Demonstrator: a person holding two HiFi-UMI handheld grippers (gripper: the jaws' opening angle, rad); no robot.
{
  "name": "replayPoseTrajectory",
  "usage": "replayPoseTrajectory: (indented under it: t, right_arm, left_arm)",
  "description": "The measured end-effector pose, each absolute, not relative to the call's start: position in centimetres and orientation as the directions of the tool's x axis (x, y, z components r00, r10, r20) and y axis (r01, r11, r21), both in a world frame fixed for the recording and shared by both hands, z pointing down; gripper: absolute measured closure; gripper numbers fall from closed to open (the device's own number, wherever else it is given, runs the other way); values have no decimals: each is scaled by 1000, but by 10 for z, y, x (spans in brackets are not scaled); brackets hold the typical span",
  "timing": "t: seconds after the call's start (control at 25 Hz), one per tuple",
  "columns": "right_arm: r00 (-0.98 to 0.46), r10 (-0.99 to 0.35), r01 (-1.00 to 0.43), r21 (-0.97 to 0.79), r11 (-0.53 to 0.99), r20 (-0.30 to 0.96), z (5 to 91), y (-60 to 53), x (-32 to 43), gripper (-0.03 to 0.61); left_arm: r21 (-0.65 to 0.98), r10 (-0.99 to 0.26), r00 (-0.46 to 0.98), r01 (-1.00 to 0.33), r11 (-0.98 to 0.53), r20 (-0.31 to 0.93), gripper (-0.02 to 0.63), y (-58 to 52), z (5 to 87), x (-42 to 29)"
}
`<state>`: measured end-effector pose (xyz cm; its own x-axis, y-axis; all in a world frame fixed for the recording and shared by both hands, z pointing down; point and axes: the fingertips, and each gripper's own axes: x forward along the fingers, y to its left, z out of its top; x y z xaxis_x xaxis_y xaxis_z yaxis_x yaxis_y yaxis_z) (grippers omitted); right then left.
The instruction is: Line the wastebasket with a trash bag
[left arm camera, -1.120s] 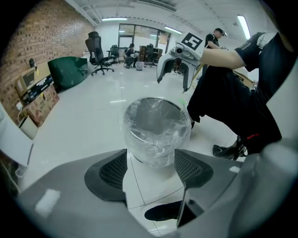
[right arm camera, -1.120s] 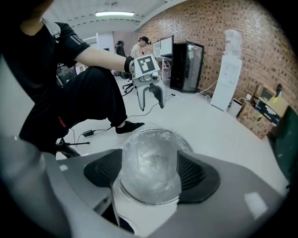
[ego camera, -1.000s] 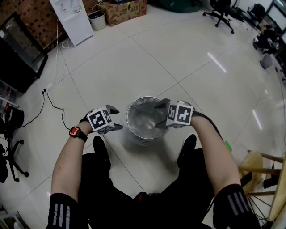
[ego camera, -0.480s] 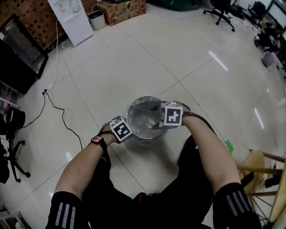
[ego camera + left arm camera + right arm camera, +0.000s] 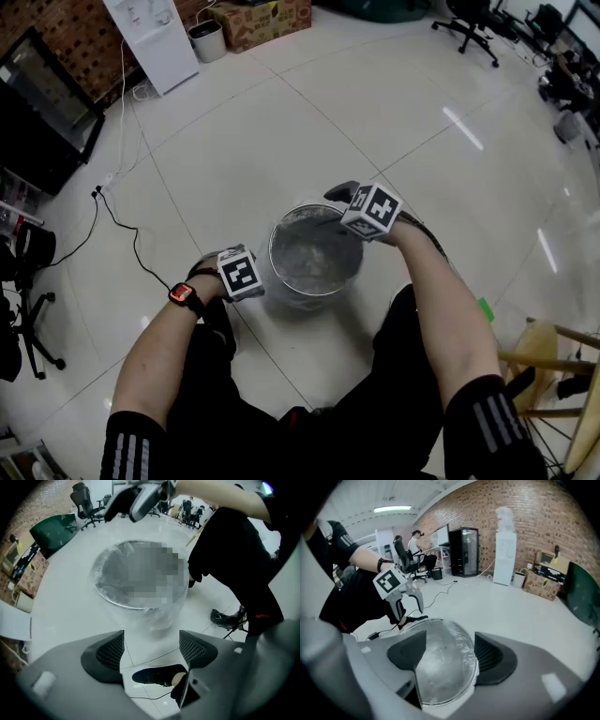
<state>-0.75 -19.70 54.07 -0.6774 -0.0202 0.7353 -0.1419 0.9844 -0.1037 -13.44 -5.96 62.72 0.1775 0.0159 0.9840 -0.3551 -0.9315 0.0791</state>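
Note:
A round wire wastebasket stands on the white tile floor between my feet. A clear trash bag lines it and folds over the rim. My left gripper hangs low beside the basket's left wall, pointing straight down. Its jaws are open, having just spread wide, with only floor and a black shoe between them. My right gripper hovers over the far right rim. Its jaws are open and have just been closing a little, with the bagged rim below them, not pinched.
A white dispenser, a small bin and a cardboard box stand at the far wall. A black cable runs over the floor at left. A wooden stool is close at right. Office chairs stand farther off.
My left gripper came in towards the basket and sank down along its left side. My right gripper swung from over the near right rim to the far right rim and rolled.

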Motion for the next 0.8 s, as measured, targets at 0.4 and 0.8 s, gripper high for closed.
replayPoseTrajectory:
  t: [0.4, 0.8]
  right_arm:
    - [-618, -143, -447, -196, 873, 773, 593, -256, 5, 466]
    - [-615, -76, -538, -347, 768, 785, 624, -267, 2, 474]
  left_arm:
    - [-25, -368, 414, -635, -772, 832, 301, -143, 506, -113]
    - [-97, -378, 457, -527, -844, 805, 301, -147, 469, -81]
